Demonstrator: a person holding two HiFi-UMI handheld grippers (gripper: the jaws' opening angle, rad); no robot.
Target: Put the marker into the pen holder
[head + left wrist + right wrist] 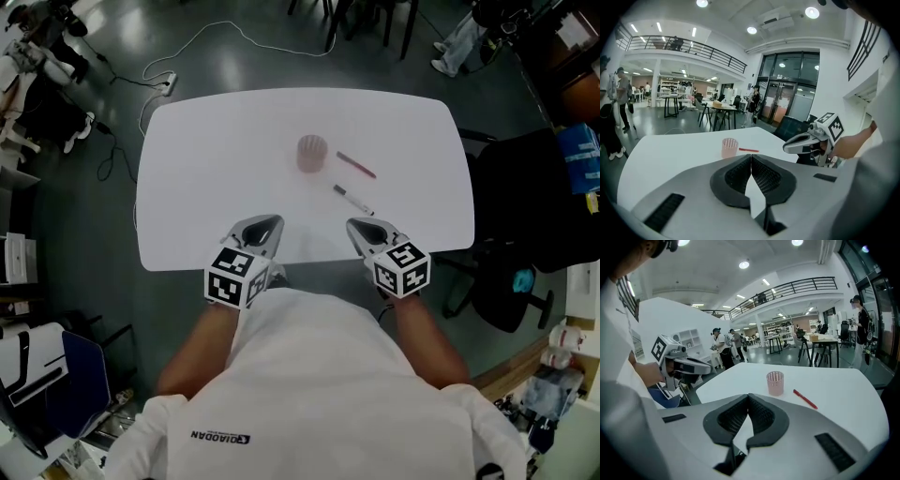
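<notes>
The pink mesh pen holder (312, 153) stands upright at the middle of the white table (206, 169). A black-and-white marker (352, 200) lies to its near right, and a red pen (356, 165) lies just right of the holder. My left gripper (262, 229) and right gripper (366, 231) hover over the table's near edge, both shut and empty. The marker lies a short way beyond the right gripper's tip. The left gripper view shows its shut jaws, the holder (729, 147) and the red pen (748, 150). In the right gripper view I see the holder (775, 382) and red pen (805, 399); the marker is hidden.
A black office chair (534, 206) stands close to the table's right edge. A white cable and power strip (169, 82) lie on the floor beyond the far left corner. Shelves and clutter (19, 253) line the left side. People stand far off in the hall.
</notes>
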